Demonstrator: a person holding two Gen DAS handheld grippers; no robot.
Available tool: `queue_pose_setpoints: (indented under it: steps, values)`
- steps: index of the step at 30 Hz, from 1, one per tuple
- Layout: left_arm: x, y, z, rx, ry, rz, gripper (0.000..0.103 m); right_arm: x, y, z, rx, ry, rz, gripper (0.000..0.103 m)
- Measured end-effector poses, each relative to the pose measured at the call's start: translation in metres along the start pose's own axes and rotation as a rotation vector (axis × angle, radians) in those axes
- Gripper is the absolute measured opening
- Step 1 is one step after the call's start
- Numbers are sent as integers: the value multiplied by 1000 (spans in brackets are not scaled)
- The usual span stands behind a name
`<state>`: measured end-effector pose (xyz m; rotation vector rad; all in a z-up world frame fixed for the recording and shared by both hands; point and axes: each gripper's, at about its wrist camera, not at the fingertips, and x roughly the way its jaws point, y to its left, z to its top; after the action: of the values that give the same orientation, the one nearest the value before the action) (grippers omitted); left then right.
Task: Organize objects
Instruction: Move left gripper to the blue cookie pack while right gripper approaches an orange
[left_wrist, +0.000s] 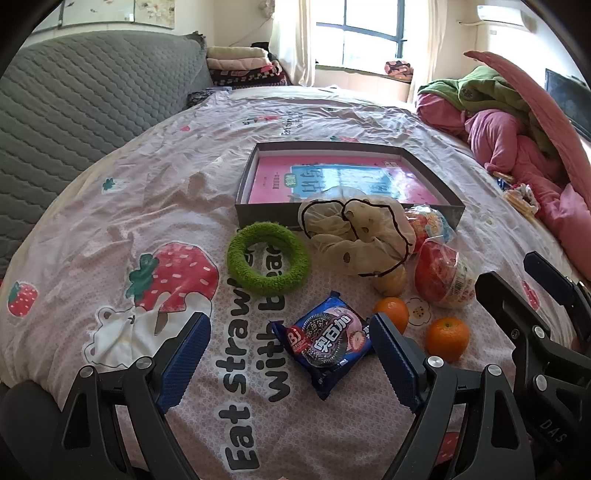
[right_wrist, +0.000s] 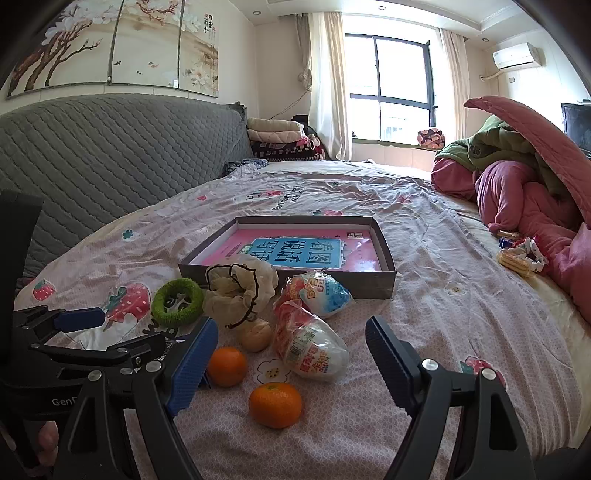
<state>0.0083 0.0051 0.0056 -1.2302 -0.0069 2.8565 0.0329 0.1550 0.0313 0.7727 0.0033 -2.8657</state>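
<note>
Shallow grey box (right_wrist: 373, 284) on bedspread, holds only pink book (right_wrist: 295, 251), snacks, oranges, green ring (right_wrist: 177, 301) loose just before box, both grippers (left_wrist: 288, 354) (right_wrist: 291, 365) wide, empty.

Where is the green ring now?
In the left wrist view the green ring lies on the bedsheet, just left of the cream scrunchie, before the box.

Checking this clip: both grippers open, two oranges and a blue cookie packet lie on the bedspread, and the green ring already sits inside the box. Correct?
Not quite. The green ring lies on the bedspread in front of the box, not inside it; the left wrist view shows this. The rest holds.
</note>
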Motion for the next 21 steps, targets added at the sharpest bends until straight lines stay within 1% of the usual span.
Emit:
queue_pose_setpoints:
  steps: [11,21]
  values:
    - [-1,0,0,-2,6,-11,88,-4,2,0,-14,-6,5,82]
    - [-4,4,1,-11,-2,-2,88,-7,1,1,-11,-10,4,82]
